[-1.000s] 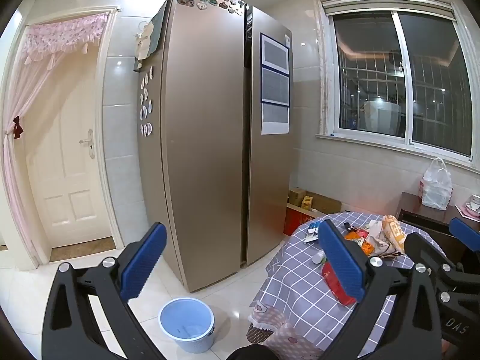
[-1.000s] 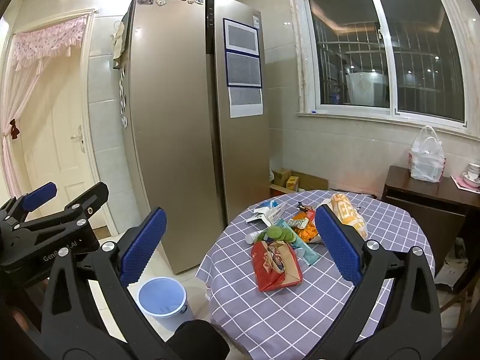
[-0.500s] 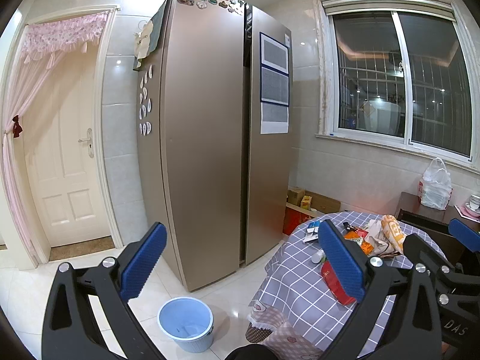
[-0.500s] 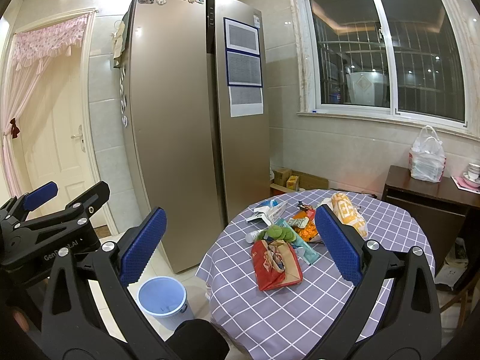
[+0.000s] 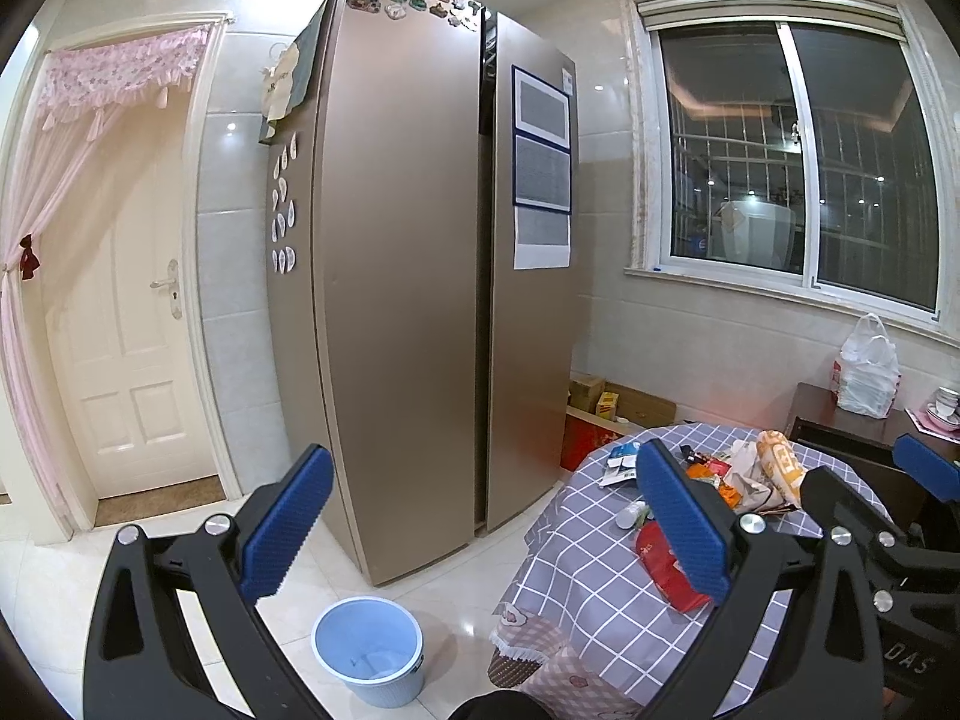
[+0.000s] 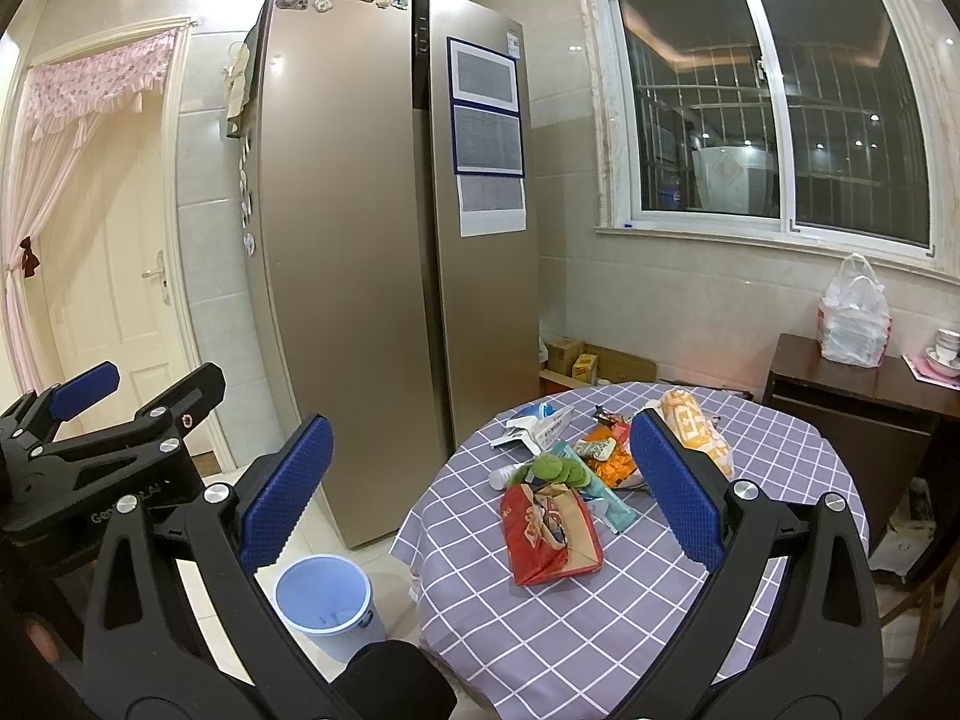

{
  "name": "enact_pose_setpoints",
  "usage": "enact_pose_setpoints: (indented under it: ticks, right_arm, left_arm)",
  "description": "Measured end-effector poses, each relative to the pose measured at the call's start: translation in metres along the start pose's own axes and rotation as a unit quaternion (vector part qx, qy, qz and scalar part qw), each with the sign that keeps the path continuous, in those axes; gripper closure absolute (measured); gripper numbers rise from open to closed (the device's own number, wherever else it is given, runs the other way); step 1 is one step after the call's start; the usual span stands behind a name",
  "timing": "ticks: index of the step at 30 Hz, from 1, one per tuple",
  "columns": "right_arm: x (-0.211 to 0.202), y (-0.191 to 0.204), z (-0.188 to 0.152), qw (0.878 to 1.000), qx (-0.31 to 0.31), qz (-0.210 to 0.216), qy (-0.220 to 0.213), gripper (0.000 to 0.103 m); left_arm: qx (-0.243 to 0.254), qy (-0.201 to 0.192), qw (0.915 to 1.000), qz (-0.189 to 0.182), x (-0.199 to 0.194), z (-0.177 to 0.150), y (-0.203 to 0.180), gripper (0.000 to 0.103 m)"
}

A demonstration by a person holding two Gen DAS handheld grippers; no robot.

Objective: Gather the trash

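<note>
Nothing on the table point(image 6: 780, 468) had shifted since the earlier frames, and both grippers had barely drifted; the left gripper point(image 5: 480, 531) hung with its jaws wide apart and empty, and the right gripper point(image 6: 480, 492) likewise stood spread and held nothing. One round table with a checked cloth carried the trash in a loose heap near its middle, with bare cloth around the heap toward the near and right edges; one red bag point(image 6: 549, 531) lay nearest the right gripper, below and between its fingers but apart from them; one yellow bag point(image 6: 699, 426) lay at the far side of the heap, just behind the right-hand finger; a green packet point(image 6: 555, 468), orange wrappers point(image 6: 609, 462) and white papers point(image 6: 537, 426) lay between them, too tangled to count. One blue bin point(image 6: 324, 600) stood on the floor left of the table, with open tile around it, and one fridge point(image 6: 372, 240) rose behind it; seen from the left gripper, the heap lay to the right, partly hidden behind its right-hand finger.
</note>
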State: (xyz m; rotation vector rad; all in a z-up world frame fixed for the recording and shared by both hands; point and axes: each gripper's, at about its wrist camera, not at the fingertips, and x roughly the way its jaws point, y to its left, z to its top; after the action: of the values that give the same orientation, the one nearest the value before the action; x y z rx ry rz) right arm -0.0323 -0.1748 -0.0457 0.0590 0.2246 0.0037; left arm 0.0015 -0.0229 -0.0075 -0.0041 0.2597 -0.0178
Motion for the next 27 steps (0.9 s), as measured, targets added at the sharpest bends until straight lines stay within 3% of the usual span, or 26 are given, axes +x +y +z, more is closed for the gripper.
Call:
enact_pose_setpoints:
  ticks: [27]
  right_arm:
    - [0.0009, -0.0037, 0.0003, 1.0, 0.002, 0.0, 0.002, 0.006]
  left_arm:
    - [-0.002, 0.001, 1.0, -0.002, 0.0006, -0.0011, 0.0039, 0.004]
